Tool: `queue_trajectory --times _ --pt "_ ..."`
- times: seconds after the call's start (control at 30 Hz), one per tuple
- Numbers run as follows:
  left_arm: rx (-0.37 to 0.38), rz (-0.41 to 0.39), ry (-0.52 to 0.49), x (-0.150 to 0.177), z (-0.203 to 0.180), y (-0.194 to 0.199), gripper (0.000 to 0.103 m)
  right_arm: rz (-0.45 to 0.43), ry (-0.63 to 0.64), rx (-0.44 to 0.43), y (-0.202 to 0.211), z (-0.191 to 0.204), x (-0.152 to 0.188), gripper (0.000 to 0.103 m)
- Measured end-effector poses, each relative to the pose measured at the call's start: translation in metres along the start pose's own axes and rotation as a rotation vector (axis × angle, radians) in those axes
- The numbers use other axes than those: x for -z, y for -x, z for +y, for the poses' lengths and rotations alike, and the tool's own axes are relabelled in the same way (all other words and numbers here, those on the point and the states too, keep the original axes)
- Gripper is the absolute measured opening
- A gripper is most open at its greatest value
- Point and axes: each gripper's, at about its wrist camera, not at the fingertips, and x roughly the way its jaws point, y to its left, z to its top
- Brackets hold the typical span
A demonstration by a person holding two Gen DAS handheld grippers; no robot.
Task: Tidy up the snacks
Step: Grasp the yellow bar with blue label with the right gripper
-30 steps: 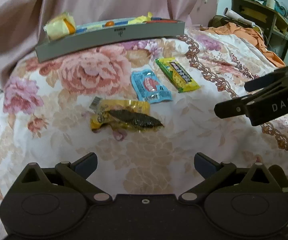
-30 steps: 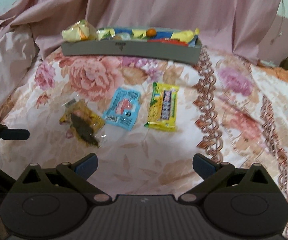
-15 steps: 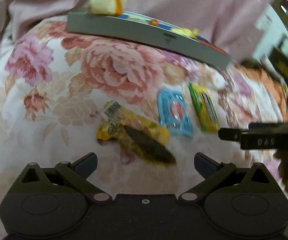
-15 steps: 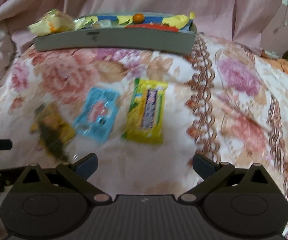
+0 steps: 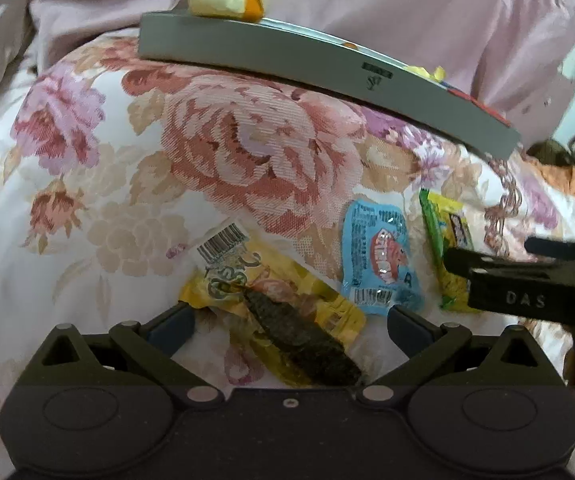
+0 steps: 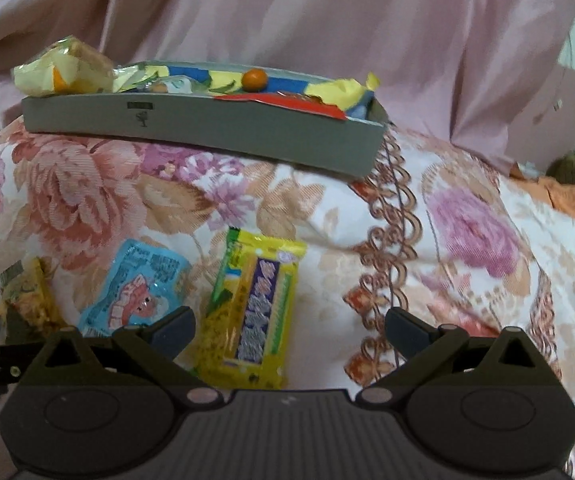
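While both claws stand spread and empty, the left claw [image 5: 290,322] frames the yellow packet [image 5: 283,316] at lower centre. Lower centre too, the right claw [image 6: 289,330] hovers over the green bar [image 6: 253,312], the blue packet [image 6: 139,292] beside it; the tray [image 6: 207,128] sits in the upper left on the bed [image 6: 467,240].

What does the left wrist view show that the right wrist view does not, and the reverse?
Left wrist only: the whole yellow packet with its dark snack, between the open left gripper. Right wrist only: the gray tray interior, with an orange ball, and the whole green-yellow bar before the open right gripper. Both: blue packet, tray, floral bedspread.
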Motion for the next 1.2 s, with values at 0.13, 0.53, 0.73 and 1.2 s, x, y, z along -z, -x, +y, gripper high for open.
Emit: queue_trajectory --times 0.13,0.53,0.73,1.2 --pt "0.008 -0.009 -0.035 0.004 0.003 0.003 0.096 -0.014 0.060 0.008 -0.005 0.010 0.002 0.099" --pt "-0.040 -0.001 0.039 0.011 0.031 0.033 0.078 0.068 -0.076 -0.077 -0.016 -0.006 0.011 0.061" --pt "0.069 -0.031 0.190 0.006 0.031 0.028 0.094 0.085 -0.072 -0.100 -0.010 0.000 0.011 0.053" --pt "-0.038 -0.026 -0.034 0.007 0.007 0.009 0.078 0.065 -0.014 -0.099 -0.011 0.013 0.011 0.054"
